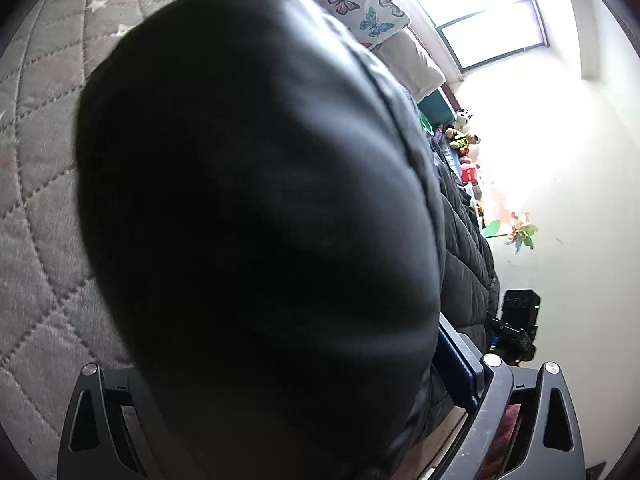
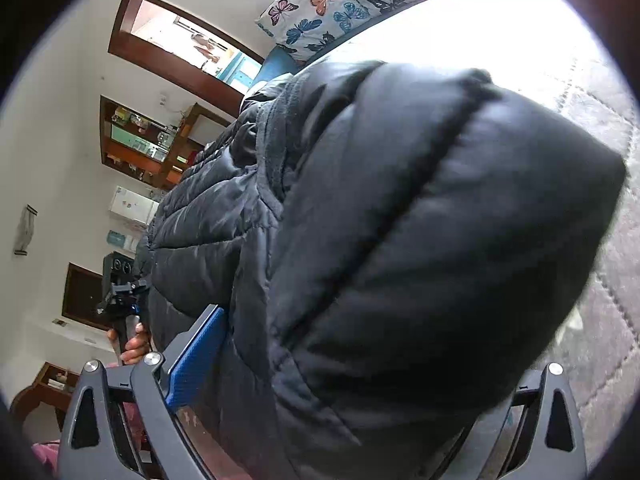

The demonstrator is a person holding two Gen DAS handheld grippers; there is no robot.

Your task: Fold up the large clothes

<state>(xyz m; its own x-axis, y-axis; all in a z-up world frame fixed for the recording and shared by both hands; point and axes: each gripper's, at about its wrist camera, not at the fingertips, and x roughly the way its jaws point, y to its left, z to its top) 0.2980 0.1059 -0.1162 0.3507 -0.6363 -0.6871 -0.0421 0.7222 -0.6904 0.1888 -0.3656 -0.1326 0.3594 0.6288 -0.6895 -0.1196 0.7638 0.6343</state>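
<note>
Both hands are at the jacket [image 1: 256, 200] now, and it fills nearly the whole of each wrist view. Take the butterfly pillow [image 2: 340, 8] as the marker. The jacket sits on the near side of that pillow, over the quilted bed [image 1: 48, 160], bunched right up against both cameras.

The right hand-held gripper [image 2: 352, 340] has a fat roll of black padding stuffed between its fingers. The blue pad on its inner finger presses into the quilting and the other finger is buried under the fabric. I read that as a wide clamp on the jacket.

The left hand-held gripper [image 1: 288, 380] is harder to call. Its jaws stand very wide and the bulk lies against its one visible blue pad, while the far finger is hidden. I cannot tell whether it is pinching or merely cradling the cloth.

Here is the relation that matters. The jacket's length runs side to side from one hand to the other, crosswise to the line towards the pillow. The right wrist view shows quilted panels stretching away to the person's hand [image 2: 134, 346] on the other handle. Neither hand is nearer, since each has an end straight ahead of its fingers. Any fold, I judge, turns on carrying those two ends together, towards the pillow or back from it.
</note>
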